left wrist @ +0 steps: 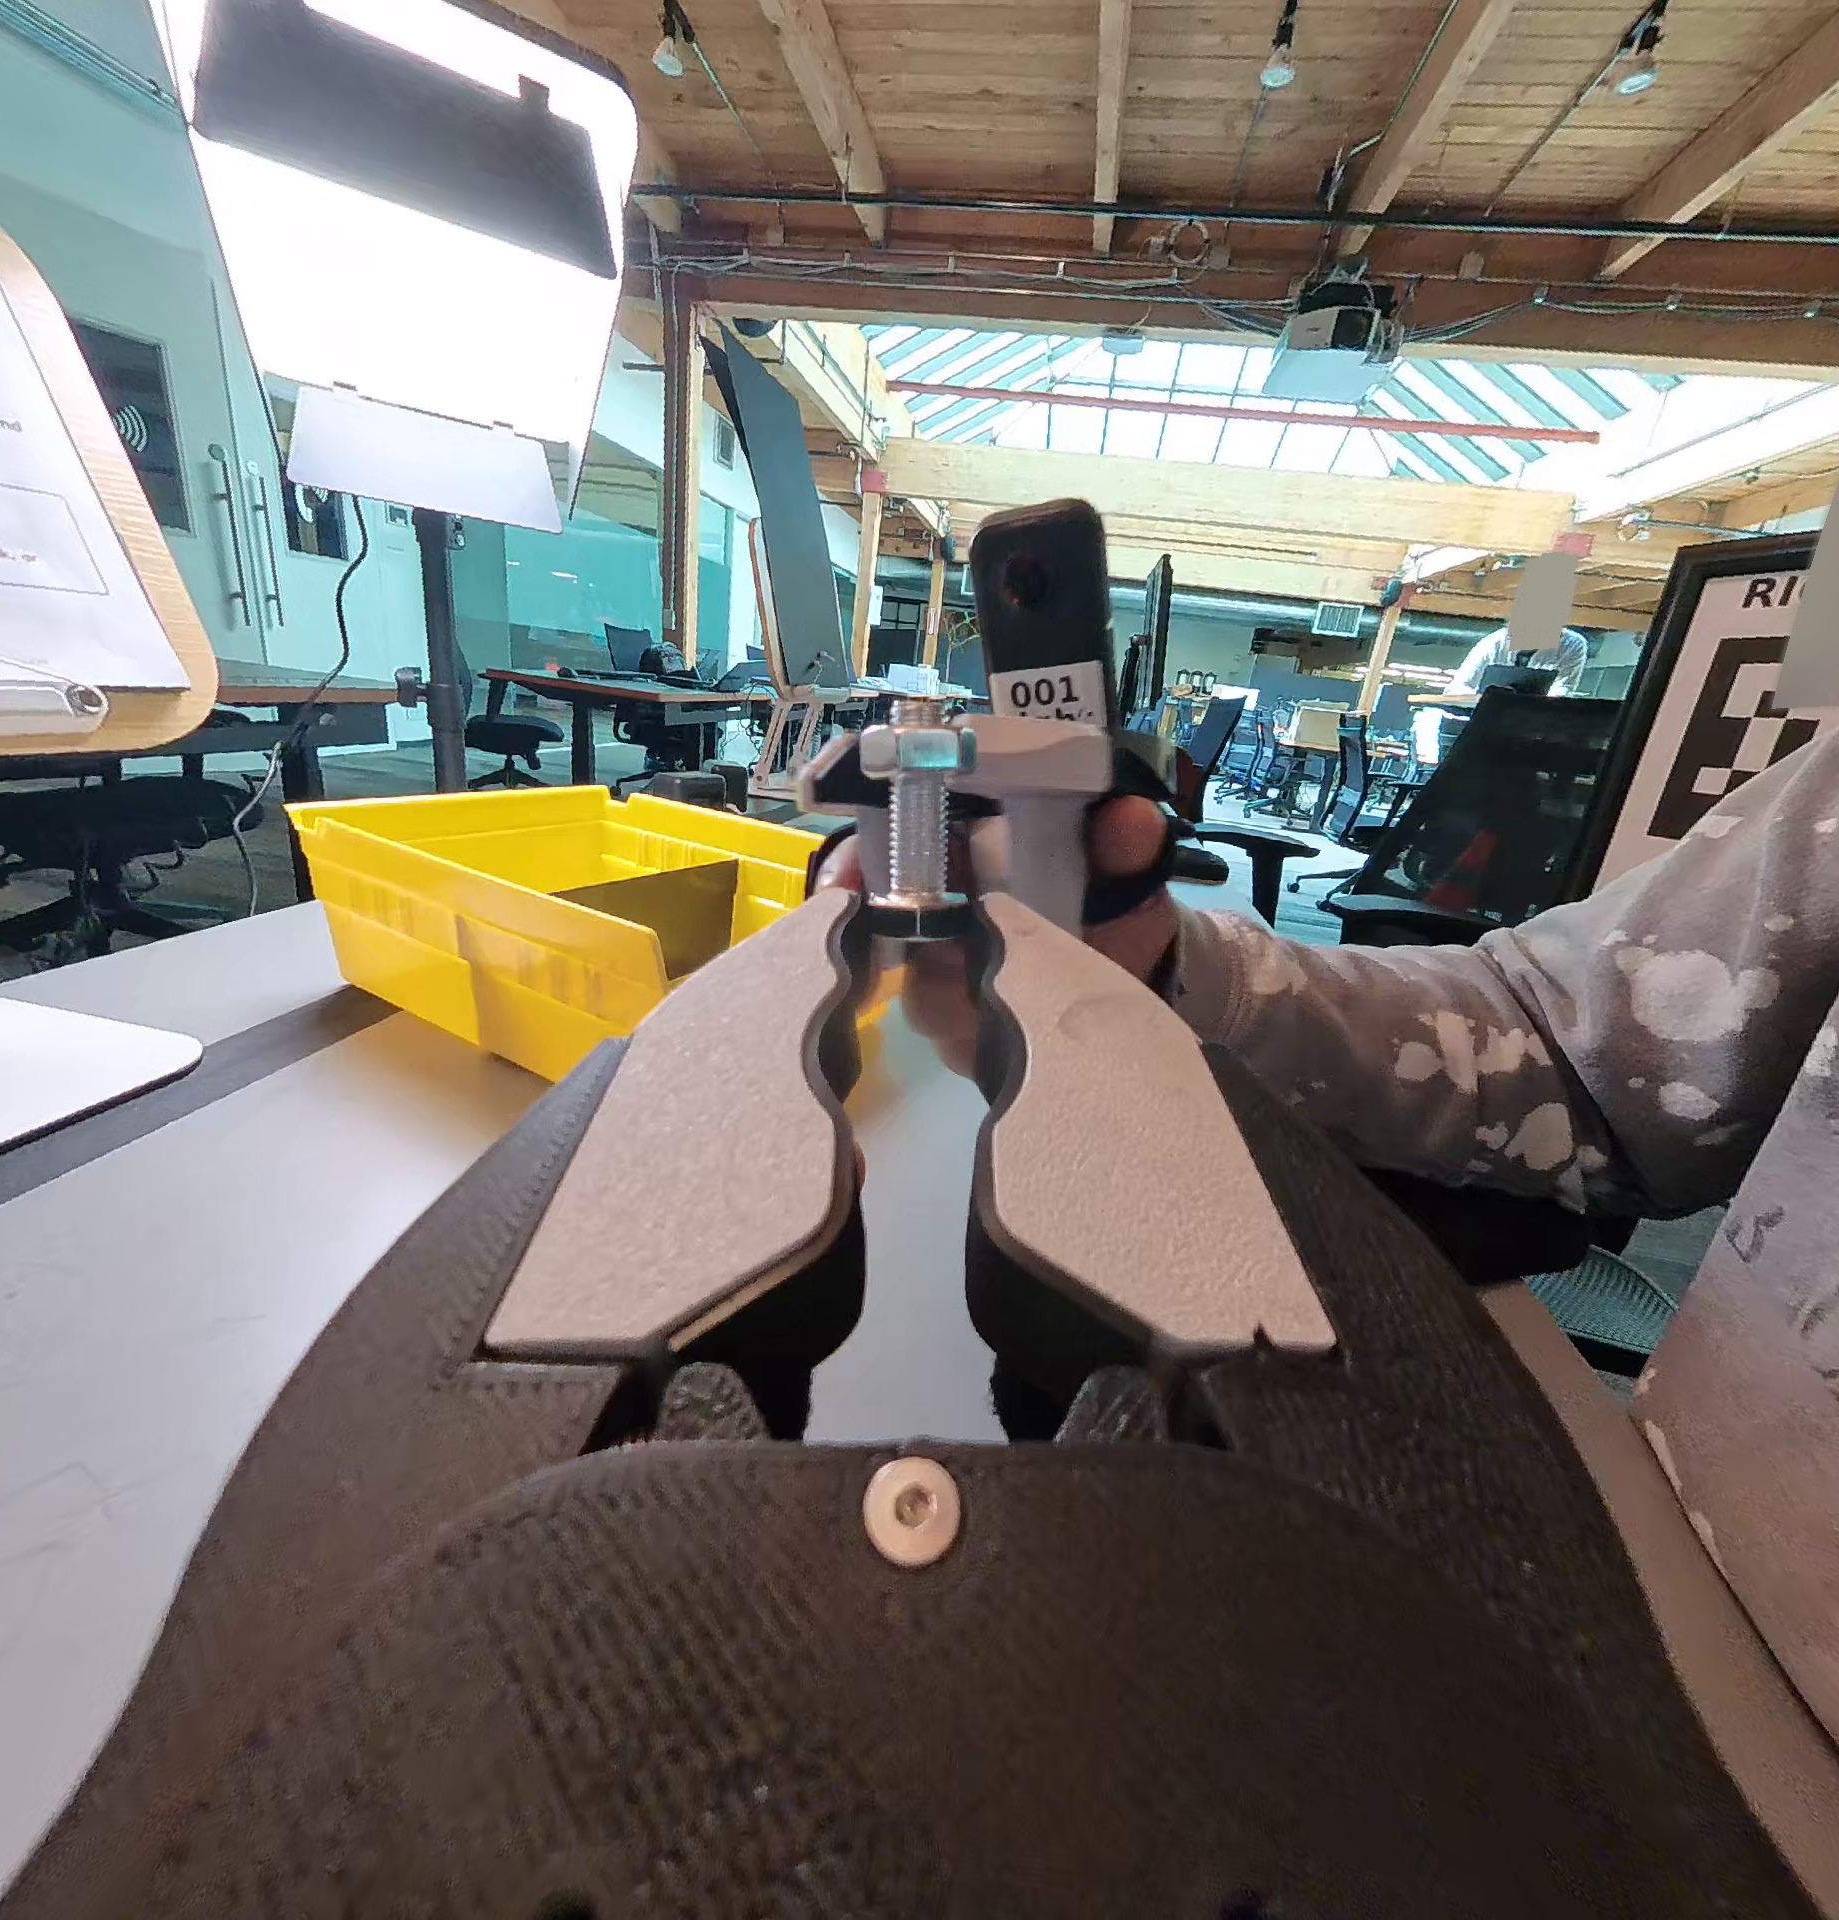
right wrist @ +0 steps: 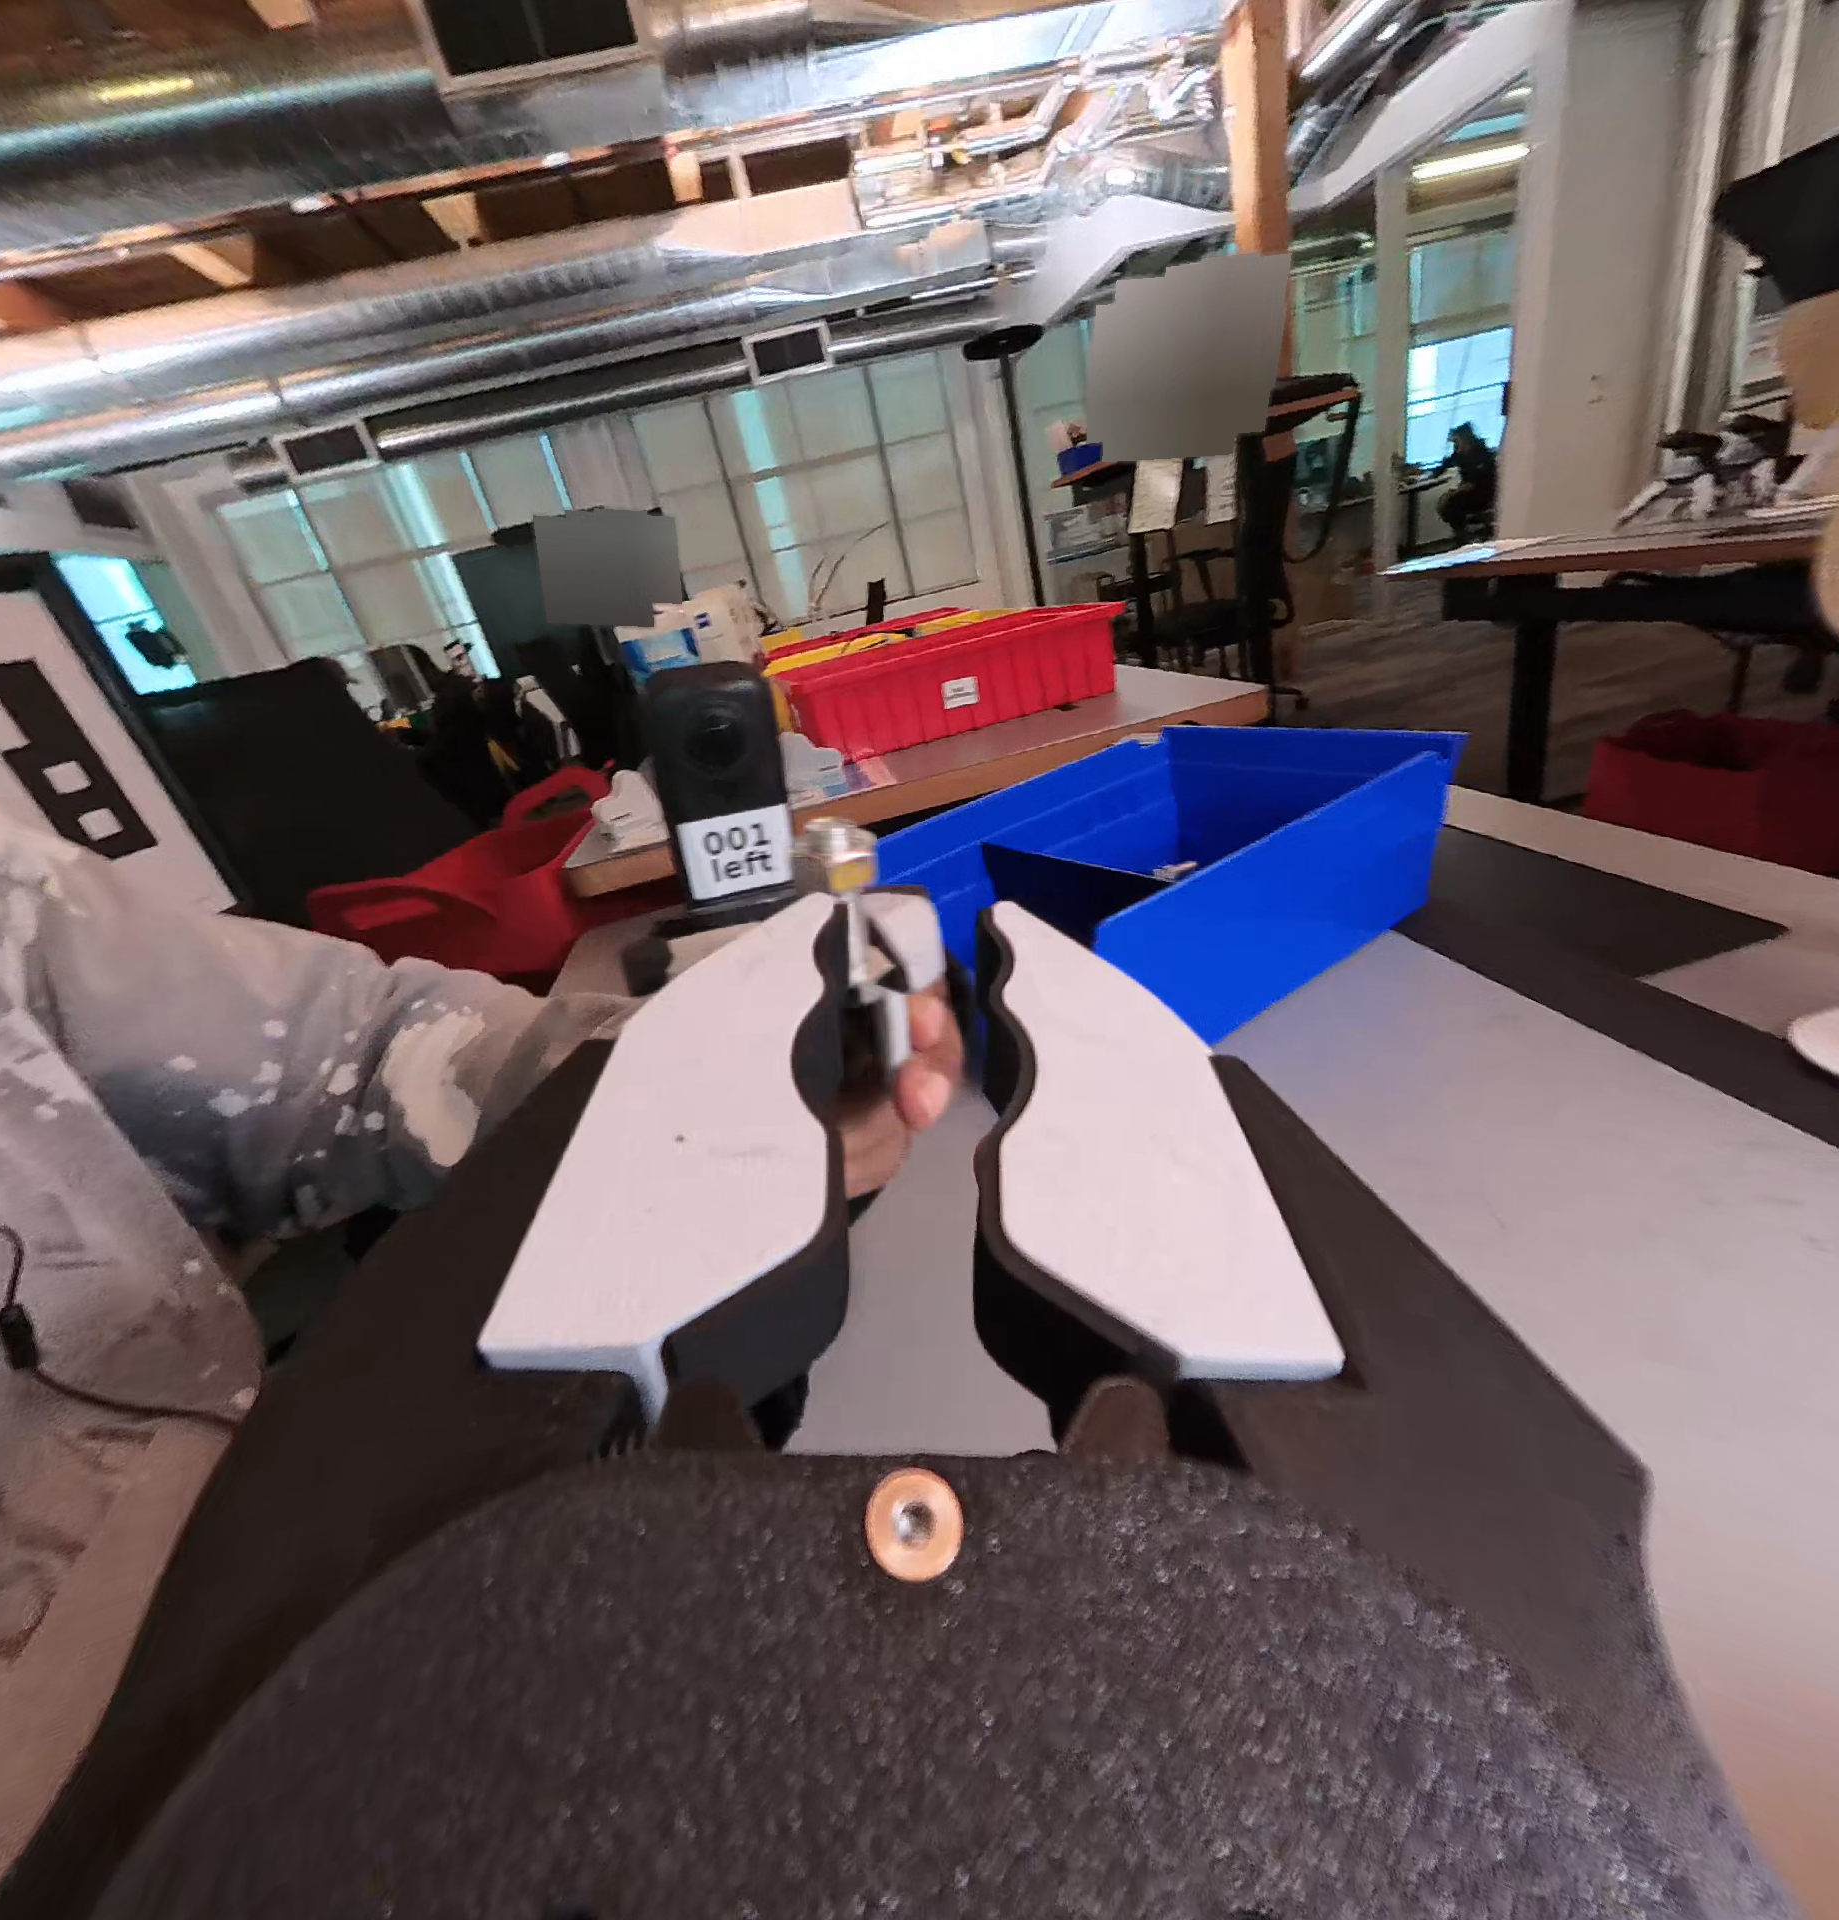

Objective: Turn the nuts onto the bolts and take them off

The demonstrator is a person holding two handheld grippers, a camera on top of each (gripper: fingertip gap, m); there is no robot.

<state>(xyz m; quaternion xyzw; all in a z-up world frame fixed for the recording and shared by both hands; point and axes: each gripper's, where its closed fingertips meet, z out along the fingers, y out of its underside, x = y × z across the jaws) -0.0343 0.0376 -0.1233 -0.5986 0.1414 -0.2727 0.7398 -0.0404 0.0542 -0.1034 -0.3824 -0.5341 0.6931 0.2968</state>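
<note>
A silver bolt (left wrist: 915, 831) stands upright with its head down, and a hex nut (left wrist: 917, 748) sits near the top of its thread. My left gripper (left wrist: 917, 923) is shut on the bolt's head above the grey table (left wrist: 167, 1299). My right gripper (right wrist: 920, 920) faces it. Its fingers are parted, and the nut (right wrist: 837, 857) sits by the tip of its left finger, with a gap to the right finger. In the left wrist view the right gripper's fingers (left wrist: 1040, 753) stand on either side of the nut. The bolt's shaft (right wrist: 853, 935) shows between the right gripper's fingers.
A yellow bin (left wrist: 458, 883) with a dark divider stands on the table behind the bolt. A blue bin (right wrist: 1258, 831) holds a small metal part (right wrist: 1169, 868). A person's mottled grey sleeve (left wrist: 1466, 1039) reaches in from the right. A white pad (left wrist: 42, 1070) lies at the left. Red bins (right wrist: 956, 675) sit on a far table. The tips of both grippers are at nearly the same place.
</note>
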